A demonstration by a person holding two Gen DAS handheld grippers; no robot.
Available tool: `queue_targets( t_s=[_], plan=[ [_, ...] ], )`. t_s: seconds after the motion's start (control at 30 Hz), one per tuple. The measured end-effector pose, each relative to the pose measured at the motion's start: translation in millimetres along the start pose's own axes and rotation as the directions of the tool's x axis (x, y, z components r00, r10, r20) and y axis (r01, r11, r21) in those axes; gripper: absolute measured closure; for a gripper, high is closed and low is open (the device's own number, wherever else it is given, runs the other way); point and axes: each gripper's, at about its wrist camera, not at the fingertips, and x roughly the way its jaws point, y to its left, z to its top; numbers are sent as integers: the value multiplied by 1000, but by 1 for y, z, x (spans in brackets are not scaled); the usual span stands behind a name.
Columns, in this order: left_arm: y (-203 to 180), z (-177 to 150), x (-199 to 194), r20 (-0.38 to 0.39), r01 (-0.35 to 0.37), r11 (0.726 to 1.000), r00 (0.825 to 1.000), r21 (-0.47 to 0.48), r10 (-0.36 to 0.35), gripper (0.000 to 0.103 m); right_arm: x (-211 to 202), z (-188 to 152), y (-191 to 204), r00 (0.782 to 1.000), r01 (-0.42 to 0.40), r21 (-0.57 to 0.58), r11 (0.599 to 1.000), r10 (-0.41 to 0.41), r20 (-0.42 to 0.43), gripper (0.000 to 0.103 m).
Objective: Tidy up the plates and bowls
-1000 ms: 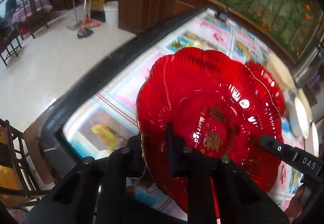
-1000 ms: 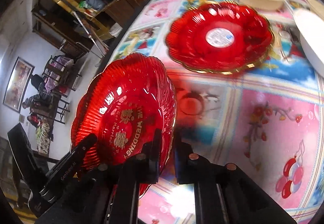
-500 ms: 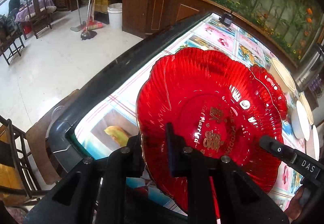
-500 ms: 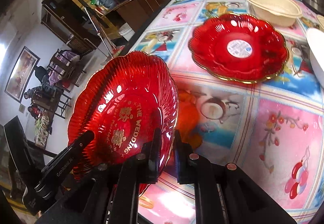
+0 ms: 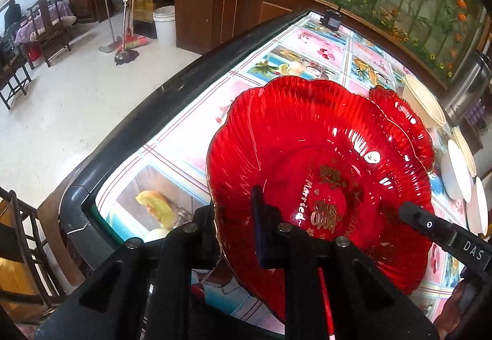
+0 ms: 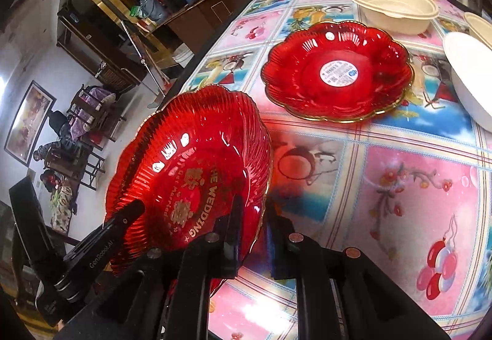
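A red scalloped plate (image 5: 323, 186) with gold lettering hangs tilted above the near corner of the table, gripped from both sides. My left gripper (image 5: 233, 217) is shut on its near rim, one finger under the plate and one over it. On the opposite rim my right gripper (image 6: 255, 223) is shut the same way; the held plate (image 6: 190, 174) fills the lower left of that view. A second red plate (image 6: 338, 72) with a white sticker lies flat on the table beyond it, and its edge (image 5: 409, 124) shows past the held one.
A cream bowl (image 6: 396, 8) stands behind the second red plate, with white dishes (image 6: 470, 85) to its right. The table's dark edge (image 5: 160, 100) runs along the left, with floor, chairs and a mop beyond. A patterned cloth (image 6: 415, 186) covers the table.
Both grips on the red plate are unchanged. The table and room have slid a little in both views, with the plate staying put between the fingers.
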Motion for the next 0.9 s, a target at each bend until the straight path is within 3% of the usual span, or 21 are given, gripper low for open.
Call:
queue_targets(
  t_s=[0.17, 0.37, 0.43, 0.47, 0.5, 0.6, 0.7, 0.77, 0.9],
  plan=[
    [-6, 0, 0, 7, 12, 1000, 1000, 21, -12, 88, -6, -3, -6, 1000, -2, 12, 1000, 2, 12, 91],
    [-6, -5, 9, -31, 8, 1000, 999, 14, -8, 88, -5, -8, -15, 1000, 1, 25, 1000, -1, -5, 82],
    [-2, -4, 7, -39, 17, 1000, 999, 7, -17, 87, -7, -9, -18, 1000, -1, 31, 1000, 1, -6, 72],
    [0, -3, 5, -40, 20, 1000, 999, -1, -20, 85, -10, -9, -20, 1000, 1, 34, 999, -1, 2, 61],
    [4, -1, 2, -35, 15, 1000, 999, -15, -15, 75, -13, -9, -22, 1000, 0, 37, 999, -1, 16, 56],
    [16, 7, -8, 4, 12, 997, 1000, -75, -11, 32, -26, -7, -31, 999, -7, 64, 998, 4, 53, 46],
    [24, 19, -21, 64, 5, 992, 998, -123, 3, 28, -42, -3, -46, 995, -30, 114, 993, 18, 103, 33],
    [19, 33, -29, 82, 19, 992, 997, -121, -9, 26, -53, 1, -58, 990, -63, 156, 986, 41, 138, 30],
    [-19, 66, -40, 100, 90, 996, 991, -25, -87, 20, -68, 16, -79, 980, -97, 228, 969, 54, 190, 19]
  ],
)
